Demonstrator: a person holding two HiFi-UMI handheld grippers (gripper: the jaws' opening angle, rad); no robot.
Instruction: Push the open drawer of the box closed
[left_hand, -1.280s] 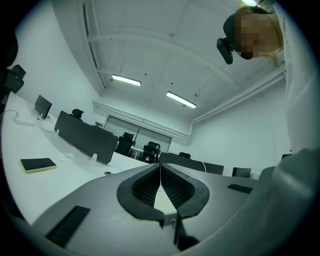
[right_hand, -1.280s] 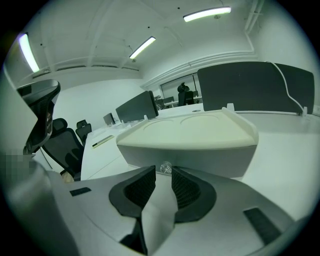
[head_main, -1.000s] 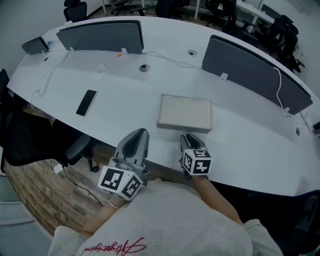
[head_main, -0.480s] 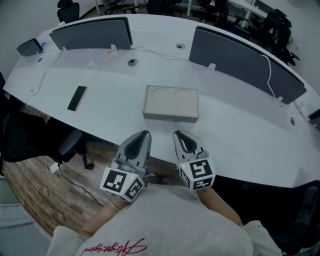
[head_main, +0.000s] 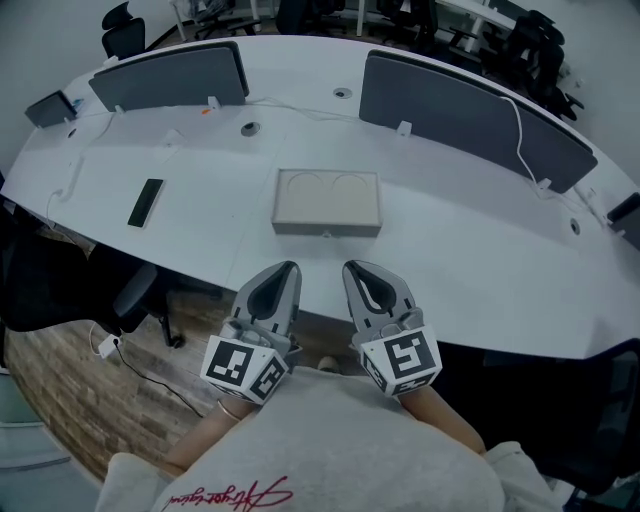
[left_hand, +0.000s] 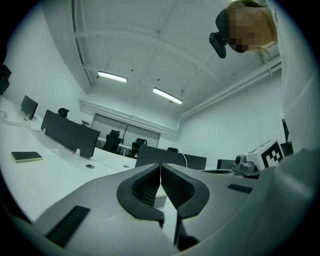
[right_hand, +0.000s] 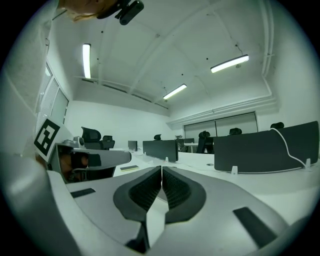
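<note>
Head view: your left gripper (head_main: 283, 270) and right gripper (head_main: 357, 270) hover short of the box (head_main: 327, 198).
Left gripper: jaws pressed together, empty.
Right gripper: jaws pressed together, empty.

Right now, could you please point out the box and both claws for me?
box (head_main: 327, 205), head view, middle of its top face
left claw (head_main: 288, 268), head view, at its closed tips
right claw (head_main: 352, 267), head view, at its closed tips
</note>
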